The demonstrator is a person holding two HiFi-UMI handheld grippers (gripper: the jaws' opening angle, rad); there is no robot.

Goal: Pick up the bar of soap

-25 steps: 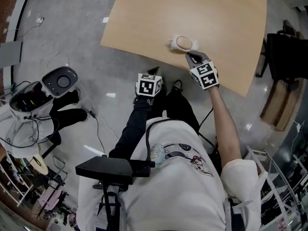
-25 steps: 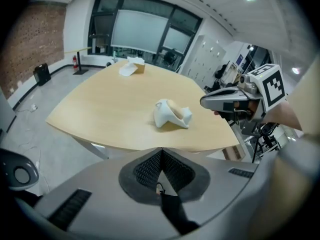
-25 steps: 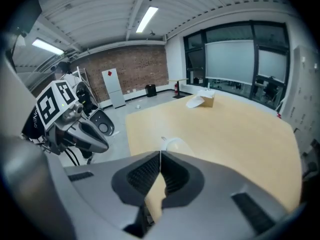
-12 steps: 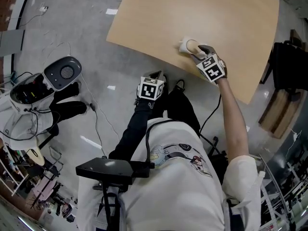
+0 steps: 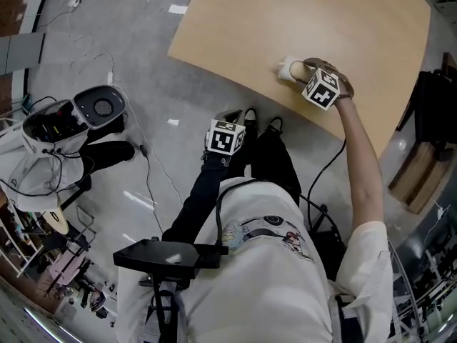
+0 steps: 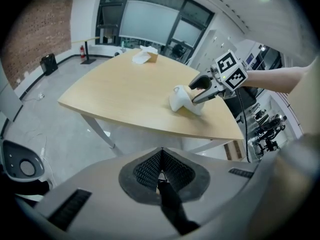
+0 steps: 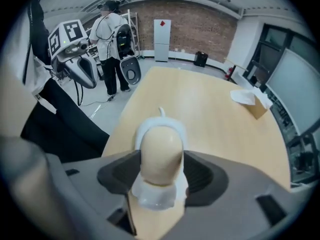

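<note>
**Cream soap bracketed, not yet gripped**

Cream-coloured and rounded, the bar of soap point(image 7: 160, 151) lies in a white soap dish point(image 7: 152, 198) on the wooden desk point(image 5: 314, 20), close to the desk's near edge. The right gripper point(image 6: 193, 92) points steeply down over it. Its jaws have just been opening and now stand wide, one dark pad on each side of the bar. The soap sits between them, but they are not clamped on it. That spread seems chosen to clear the bar's width so the pads can straddle it before squeezing. The raised dish rim leaves only the upper part of the bar free to grasp.

The left gripper point(image 6: 160, 171) has its jaws together on nothing. It hangs off the near side of the desk, over the grey floor point(image 5: 128, 56) by the person's legs, probably parked there to keep out of the way.
</note>
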